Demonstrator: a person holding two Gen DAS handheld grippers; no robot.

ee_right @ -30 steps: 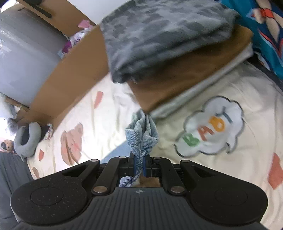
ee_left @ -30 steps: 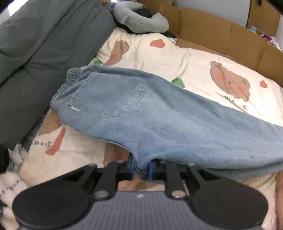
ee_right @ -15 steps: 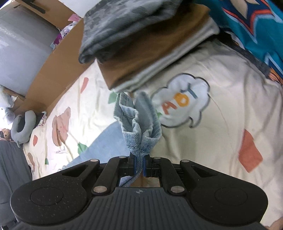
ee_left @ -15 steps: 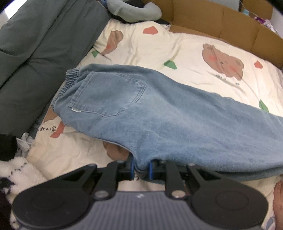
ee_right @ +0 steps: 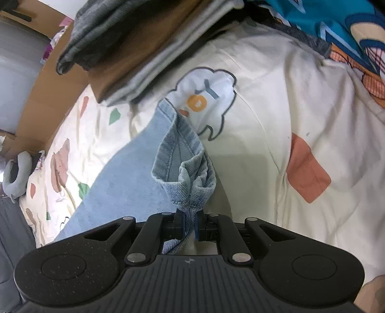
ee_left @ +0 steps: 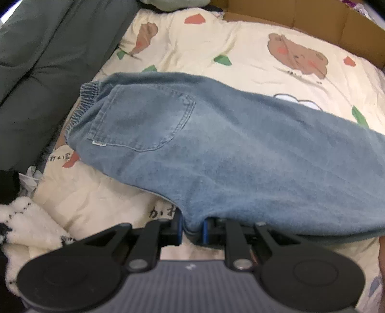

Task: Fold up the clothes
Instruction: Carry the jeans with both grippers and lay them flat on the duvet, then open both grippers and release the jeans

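Observation:
Light blue jeans stretch across the cream printed blanket, with the elastic waistband at the left and a back pocket facing up. My left gripper is shut on the lower edge of the jeans near the seat. In the right wrist view the far end of the jeans, a bunched leg hem, is pinched in my right gripper, which is shut on it just above the blanket. The rest of the leg runs off to the lower left.
A stack of folded clothes lies just beyond the hem in the right wrist view. Cardboard walls line the far edge. A dark grey cushion is at the left, a fluffy white item at the lower left.
The right gripper has dropped and moved away from the folded stack, carrying the hem lower over the blanket. The left gripper has shifted a little, so the jeans lie flatter.

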